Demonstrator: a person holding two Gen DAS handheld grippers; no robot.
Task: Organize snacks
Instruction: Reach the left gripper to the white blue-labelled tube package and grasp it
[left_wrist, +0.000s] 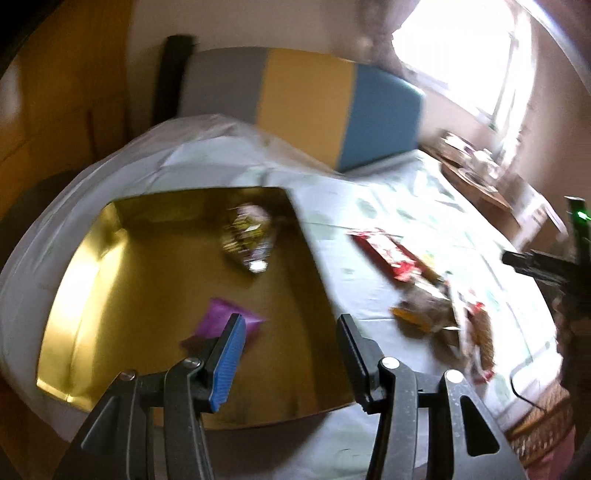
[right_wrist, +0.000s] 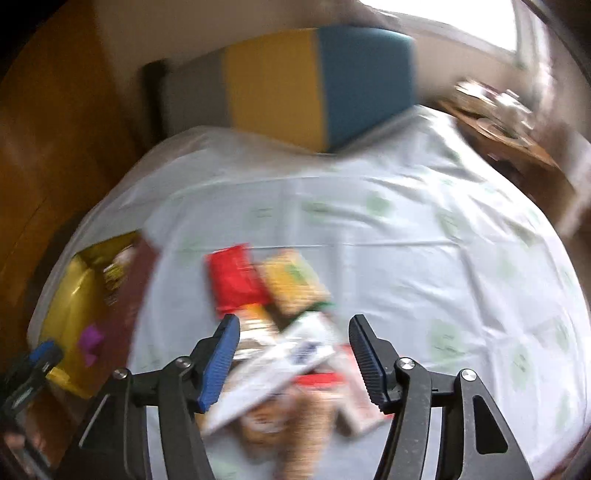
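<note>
My left gripper (left_wrist: 290, 319) hangs open over a gold-lined box (left_wrist: 92, 277), with nothing between its fingers. In the box lie a purple packet (left_wrist: 218, 314), partly behind the blue pad, and a shiny wrapped snack (left_wrist: 247, 232). To the right of the box, a red packet (left_wrist: 384, 251) and a blurred pile of snacks (left_wrist: 436, 310) rest on the cloth. My right gripper (right_wrist: 293, 319) stands open above that pile: a red packet (right_wrist: 236, 280), a yellow-orange packet (right_wrist: 295, 280) and a long white packet (right_wrist: 280, 369) beneath its fingers. Neither gripper's pads press on anything.
A white cloth with green print (right_wrist: 406, 240) covers the surface. A grey, yellow and blue padded block (left_wrist: 306, 96) stands at the far edge. A cluttered wooden side table (left_wrist: 476, 173) is at the far right and wooden furniture (right_wrist: 55, 147) at the left.
</note>
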